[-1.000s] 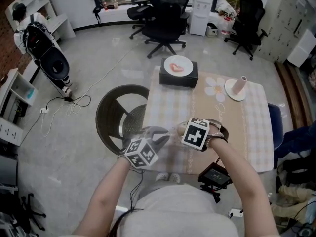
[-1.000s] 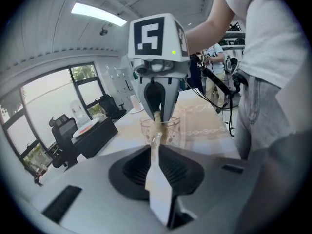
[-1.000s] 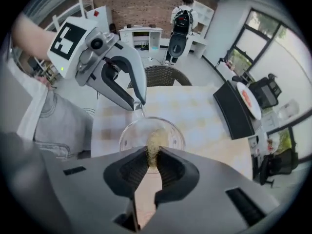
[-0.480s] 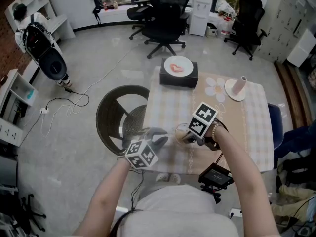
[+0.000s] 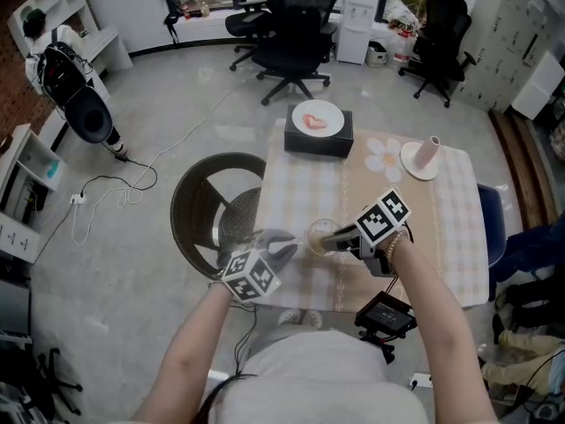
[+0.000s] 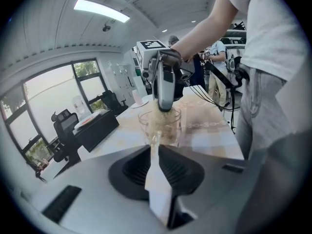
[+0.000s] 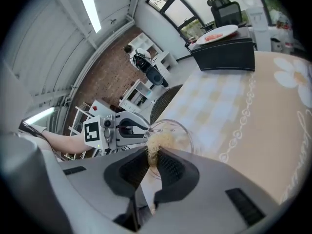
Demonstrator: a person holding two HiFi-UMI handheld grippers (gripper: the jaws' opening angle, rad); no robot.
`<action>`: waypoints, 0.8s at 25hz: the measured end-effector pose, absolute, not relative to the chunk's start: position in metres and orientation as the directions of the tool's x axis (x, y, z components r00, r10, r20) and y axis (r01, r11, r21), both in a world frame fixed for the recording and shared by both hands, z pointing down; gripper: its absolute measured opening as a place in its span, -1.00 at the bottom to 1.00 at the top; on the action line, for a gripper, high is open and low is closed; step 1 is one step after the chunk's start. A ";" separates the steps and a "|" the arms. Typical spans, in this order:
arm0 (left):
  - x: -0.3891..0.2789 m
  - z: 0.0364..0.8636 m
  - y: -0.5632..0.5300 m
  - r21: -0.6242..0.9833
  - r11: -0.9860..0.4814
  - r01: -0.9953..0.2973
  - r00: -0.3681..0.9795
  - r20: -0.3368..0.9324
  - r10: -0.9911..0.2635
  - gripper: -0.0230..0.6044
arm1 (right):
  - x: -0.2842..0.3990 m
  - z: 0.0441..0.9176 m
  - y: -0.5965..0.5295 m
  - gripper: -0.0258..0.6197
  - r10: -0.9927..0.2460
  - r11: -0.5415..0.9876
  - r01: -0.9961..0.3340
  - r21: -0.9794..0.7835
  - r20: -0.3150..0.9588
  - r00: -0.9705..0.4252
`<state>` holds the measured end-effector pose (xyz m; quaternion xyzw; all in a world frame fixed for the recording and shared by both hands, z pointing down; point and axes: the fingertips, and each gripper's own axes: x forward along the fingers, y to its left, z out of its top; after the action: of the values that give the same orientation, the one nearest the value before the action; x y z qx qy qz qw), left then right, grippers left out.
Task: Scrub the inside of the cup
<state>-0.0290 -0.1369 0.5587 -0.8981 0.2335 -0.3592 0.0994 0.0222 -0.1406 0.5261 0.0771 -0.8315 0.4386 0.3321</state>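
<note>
**A:** What's around you?

**B:** The desk [image 5: 459, 237] is the biggest thing, under a pale checked cloth [image 5: 291, 188], and it fills the space ahead of me; on the floor to its left stands a round, dark woven chair [image 5: 190, 193]; black office chairs [image 5: 296, 25] stand beyond its far end.

**A:** And on the desk itself?

**B:** At the far edge there's a black box [image 5: 320, 138] with a white plate [image 5: 300, 113] on top, and something pink on the plate; to the right of the box is a white saucer [image 5: 411, 162] with a pale cylinder [image 5: 430, 151] standing upright on it; both are well apart from where I'm working.

**A:** Where's the cup?

**B:** The cup [image 5: 320, 235] is clear glass; it's over the near part of the desk, between my two grippers, mouth up; I can't tell whether its base touches the cloth.

**A:** What's your left doing?

**B:** My left gripper [image 6: 155, 147] comes at the cup from the left side; its fingers [image 6: 178, 168] are clenched on the cup's near wall at the rim, with the glass pinched between them.

**A:** And your right?

**B:** My right gripper [image 7: 152, 155] reaches down into the cup's mouth from the right; its fingers [image 7: 127, 172] are clamped on a beige, fibrous scrubber [image 7: 160, 141]; the scrubber sits inside the cup, and its strands show through the glass in the left gripper view.
</note>
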 end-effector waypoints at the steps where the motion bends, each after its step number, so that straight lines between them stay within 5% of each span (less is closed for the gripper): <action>1: -0.030 0.560 -0.137 -0.342 -0.872 -0.351 0.631 0.601 -0.490 -0.76 | 0.024 0.526 -0.142 -0.76 0.149 0.603 -0.425 -0.676 0.618 -0.772; 20: -0.041 0.576 -0.136 -0.205 -0.877 -0.435 0.631 0.626 -0.459 -0.75 | 0.034 0.475 -0.149 -0.76 -0.149 0.810 -0.436 -0.392 0.581 -0.800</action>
<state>-0.0412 -0.1362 0.5765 -0.9028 0.2476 -0.3512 0.0174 0.0341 -0.1495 0.4751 0.1605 -0.9116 0.2628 0.2724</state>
